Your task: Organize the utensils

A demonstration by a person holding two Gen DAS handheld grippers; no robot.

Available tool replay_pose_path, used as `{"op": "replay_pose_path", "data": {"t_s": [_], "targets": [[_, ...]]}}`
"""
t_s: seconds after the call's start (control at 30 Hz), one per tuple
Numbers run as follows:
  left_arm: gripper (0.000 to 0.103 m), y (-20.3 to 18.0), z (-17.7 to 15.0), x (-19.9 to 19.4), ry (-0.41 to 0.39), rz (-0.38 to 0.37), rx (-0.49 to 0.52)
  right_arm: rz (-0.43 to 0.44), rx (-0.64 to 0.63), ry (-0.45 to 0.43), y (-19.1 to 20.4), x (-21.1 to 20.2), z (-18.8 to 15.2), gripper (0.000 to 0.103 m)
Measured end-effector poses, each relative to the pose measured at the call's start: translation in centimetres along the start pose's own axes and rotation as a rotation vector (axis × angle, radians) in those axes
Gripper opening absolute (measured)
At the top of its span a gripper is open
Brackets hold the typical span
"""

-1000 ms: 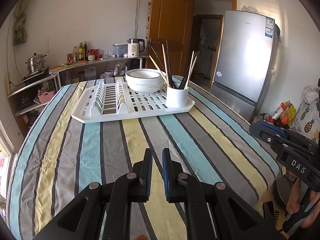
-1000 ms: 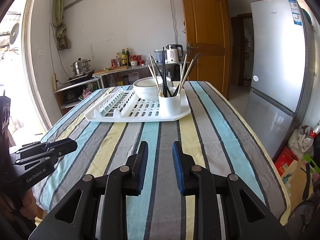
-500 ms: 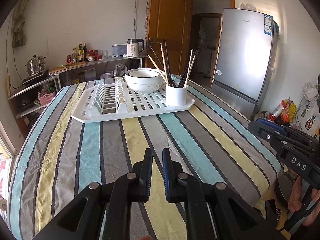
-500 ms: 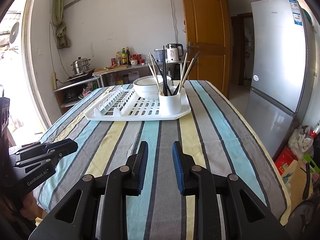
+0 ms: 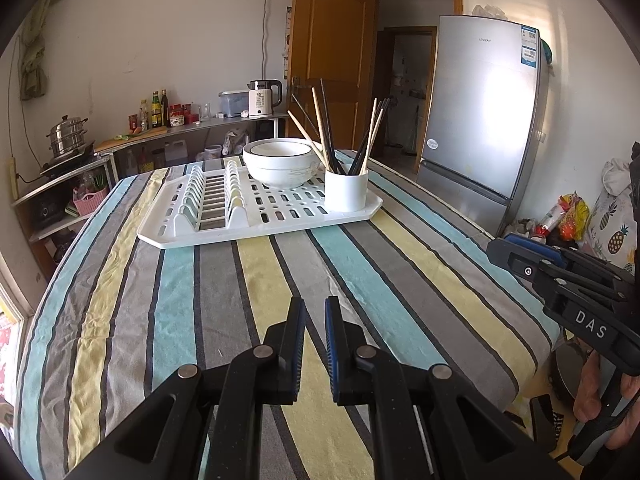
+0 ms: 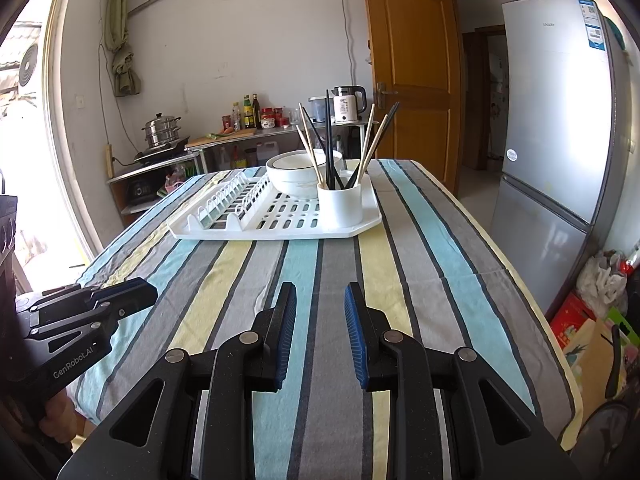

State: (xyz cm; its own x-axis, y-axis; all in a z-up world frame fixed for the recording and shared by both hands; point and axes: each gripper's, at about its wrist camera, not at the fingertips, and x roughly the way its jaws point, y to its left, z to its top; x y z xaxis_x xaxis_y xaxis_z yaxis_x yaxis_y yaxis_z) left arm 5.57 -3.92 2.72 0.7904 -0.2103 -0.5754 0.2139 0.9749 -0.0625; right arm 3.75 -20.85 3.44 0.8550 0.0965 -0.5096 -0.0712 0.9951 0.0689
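While both grippers hover low over the striped bench, nothing is held: the left gripper is nearly clenched on air, the right gripper released with a clear gap. Chopsticks stand splayed in a white cup on the drying rack, well ahead. Grabbing one leaning stick could tip the cup or knock the bowl just behind it.

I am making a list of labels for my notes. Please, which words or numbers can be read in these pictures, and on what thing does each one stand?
"DAS": on the right gripper, seen from the left wrist.
"GenRobot.AI": on the left gripper, seen from the right wrist.
"55": on the white electric kettle.
Brand word on the fridge door, its stickers, and the bottle labels on the counter: too small to read.
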Motion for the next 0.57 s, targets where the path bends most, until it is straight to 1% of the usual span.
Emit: {"op": "replay_pose_path", "data": {"t_s": [0.43,0.57], "targets": [[0.009,-0.49,-0.41,0.23,0.003,-0.001,0.016,-0.003,-0.002,-0.001,-0.19,0.03,-0.22,0.026],[0.017,-0.47,-0.44,0.17,0.000,-0.006,0.011,-0.004,-0.002,-0.001,-0.21,0.03,-0.23,0.026]]}}
